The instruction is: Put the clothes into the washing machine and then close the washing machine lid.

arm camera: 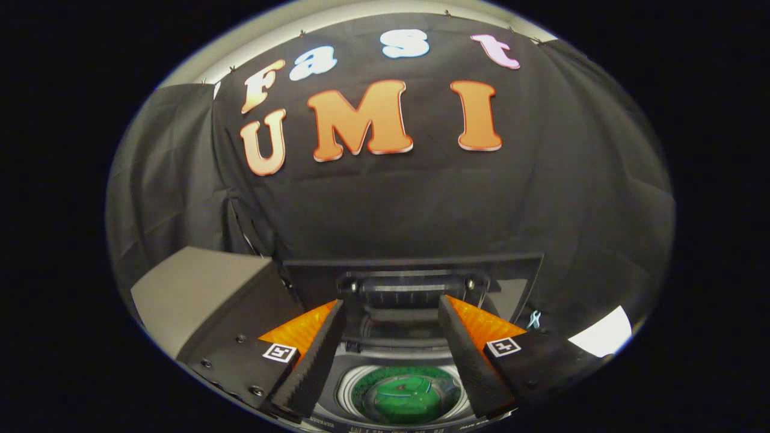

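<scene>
The hand-held gripper (391, 361) hangs spread wide with nothing between its two dark ribbed fingers (316, 361), orange panels flaring off their outer sides and a small black-and-white square marker on each. Down between the fingers sits the grey top-loading washing machine (355, 385), its round drum opening right below the gap. Inside that drum there's a green garment (409, 397), lying in the tub with a small reddish spot near its middle. Just ahead of the fingertips the dark, flat washing machine lid (415, 270) stands raised, hinge block showing at its foot, so the machine is open. Off beyond the left finger rests a plain grey box-shaped block (192, 288). Beyond the right finger a white patch (601, 337) shows, and I can't tell what it is.
</scene>
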Demonstrator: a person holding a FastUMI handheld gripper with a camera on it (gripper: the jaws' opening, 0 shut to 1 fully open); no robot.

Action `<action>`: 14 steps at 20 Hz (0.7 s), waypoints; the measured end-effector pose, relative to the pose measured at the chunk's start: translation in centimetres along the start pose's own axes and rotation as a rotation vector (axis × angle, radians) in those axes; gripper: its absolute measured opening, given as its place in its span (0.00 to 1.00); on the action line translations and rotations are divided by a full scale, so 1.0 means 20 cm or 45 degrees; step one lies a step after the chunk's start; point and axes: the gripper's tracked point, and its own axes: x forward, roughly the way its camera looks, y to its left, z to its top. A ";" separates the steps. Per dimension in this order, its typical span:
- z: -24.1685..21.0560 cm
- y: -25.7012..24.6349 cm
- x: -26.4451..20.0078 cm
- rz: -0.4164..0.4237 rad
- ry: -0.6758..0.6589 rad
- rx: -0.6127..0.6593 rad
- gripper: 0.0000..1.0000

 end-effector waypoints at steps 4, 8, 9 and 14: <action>0.31 -0.05 0.12 -0.047 -0.125 -0.077 0.99; 0.45 0.00 0.32 -0.018 -0.129 -0.087 0.99; 0.44 0.00 0.38 -0.015 -0.111 -0.094 0.99; 0.29 0.00 0.68 -0.009 0.031 -0.078 0.99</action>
